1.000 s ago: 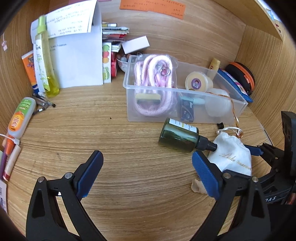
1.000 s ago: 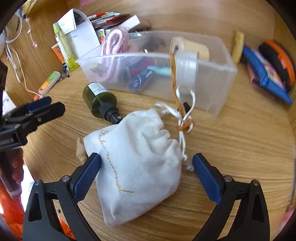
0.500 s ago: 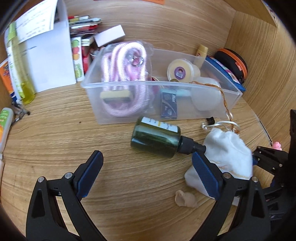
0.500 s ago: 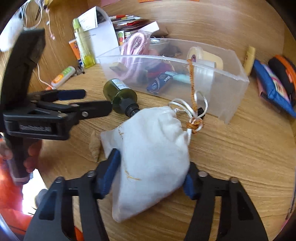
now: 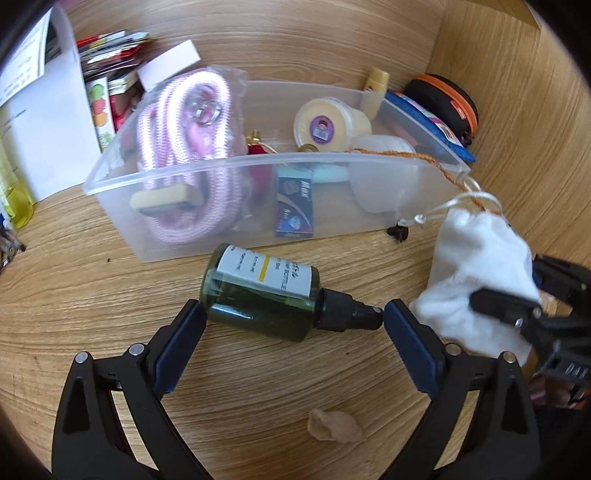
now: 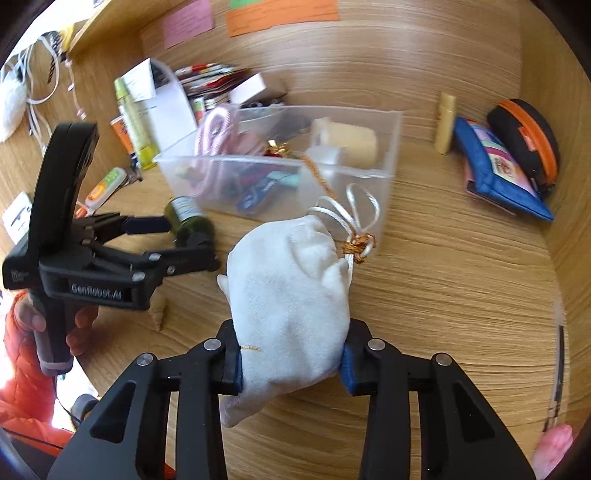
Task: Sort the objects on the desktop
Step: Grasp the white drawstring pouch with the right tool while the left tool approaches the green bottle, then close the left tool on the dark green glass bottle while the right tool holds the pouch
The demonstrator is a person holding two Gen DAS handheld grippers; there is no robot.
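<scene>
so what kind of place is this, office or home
Probably a home desk nook: wooden desk with wood walls, sticky notes pinned above, and a clear plastic bin of odds and ends beside papers.

Both sets of tongs, the left tongs (image 5: 291,325) and the right tongs (image 6: 290,363), are built from black plastic arms with triangular cutouts, silver rivets at the joints and blue ribbed pads. "GenRobot.AI" is printed in white on the left unit's body (slightly blurred). An orange sleeve and bare fingers (image 6: 79,326) are seen at its handle.
</scene>
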